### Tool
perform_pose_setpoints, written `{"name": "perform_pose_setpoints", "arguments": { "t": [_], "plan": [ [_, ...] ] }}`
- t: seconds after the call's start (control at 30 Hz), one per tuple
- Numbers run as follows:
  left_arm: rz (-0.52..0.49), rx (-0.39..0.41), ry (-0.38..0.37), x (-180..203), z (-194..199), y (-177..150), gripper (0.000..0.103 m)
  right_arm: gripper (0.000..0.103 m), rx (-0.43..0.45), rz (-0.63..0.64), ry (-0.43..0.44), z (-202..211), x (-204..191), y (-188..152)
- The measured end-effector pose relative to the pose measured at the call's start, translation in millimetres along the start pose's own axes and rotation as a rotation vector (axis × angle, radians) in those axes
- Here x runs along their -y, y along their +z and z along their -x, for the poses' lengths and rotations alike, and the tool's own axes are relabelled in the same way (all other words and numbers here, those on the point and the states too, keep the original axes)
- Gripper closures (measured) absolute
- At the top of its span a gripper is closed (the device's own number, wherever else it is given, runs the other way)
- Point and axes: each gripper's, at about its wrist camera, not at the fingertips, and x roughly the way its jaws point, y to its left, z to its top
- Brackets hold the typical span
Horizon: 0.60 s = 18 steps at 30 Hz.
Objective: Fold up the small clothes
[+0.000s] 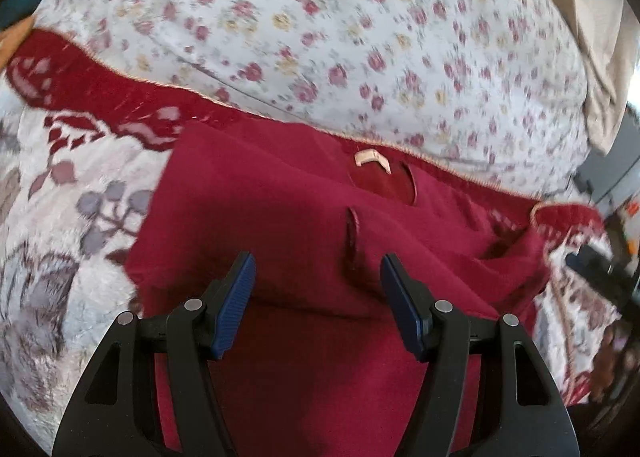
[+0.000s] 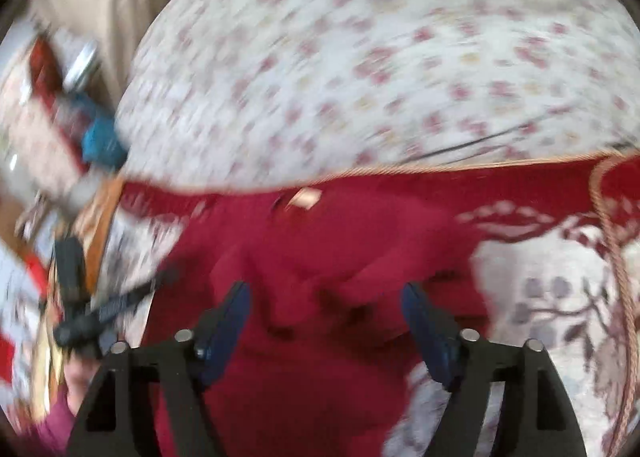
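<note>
Red garment [image 1: 304, 217] lies crumpled on a patterned blanket [image 1: 60, 217], collar tag toward the floral sheet [image 1: 320, 37]. Left gripper [image 1: 318, 273] fingers wide, over the cloth, holding nothing. Right gripper [image 2: 326, 301] fingers wide, empty; view blurred.

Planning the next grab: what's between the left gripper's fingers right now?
Only the red garment, lying loose under the open left gripper; its pads don't press it. The left wrist view shows this.
</note>
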Motion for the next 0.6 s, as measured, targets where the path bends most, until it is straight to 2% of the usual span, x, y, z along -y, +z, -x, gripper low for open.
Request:
{"name": "perform_pose_setpoints", "arguments": {
  "t": [0.13,0.23,0.27,0.3,0.33,0.37,0.4,0.43,0.5,0.6],
  "plan": [
    [-0.074,-0.043,-0.001,29,-22,6,0.038,0.027,-0.019,-0.189,0.0,-7,40,4],
    [-0.117,-0.104,0.008,47,-44,7,0.038,0.027,-0.041,-0.254,-0.006,-8,54,5],
    [-0.134,-0.127,0.017,52,-51,6,0.046,0.027,-0.04,-0.262,-0.005,-7,58,6],
    [-0.152,-0.148,0.026,57,-57,5,0.062,0.027,-0.031,-0.262,-0.004,-5,58,7],
    [-0.172,-0.152,0.049,62,-60,6,0.066,0.027,-0.023,-0.258,-0.005,0,61,7],
    [-0.182,-0.15,0.059,66,-59,8,0.082,0.027,-0.01,-0.25,-0.012,2,60,8],
    [-0.182,-0.155,0.045,69,-56,12,0.088,0.027,0.008,-0.235,-0.03,5,59,9],
    [-0.169,-0.153,0.008,72,-48,21,0.088,0.027,0.017,-0.227,-0.043,6,60,10],
    [-0.17,-0.109,-0.018,78,-30,36,0.088,0.027,0.027,-0.203,-0.092,9,63,10],
    [-0.169,-0.003,-0.033,83,12,74,0.089,0.027,0.014,-0.196,-0.122,9,67,10]
  ]
}}
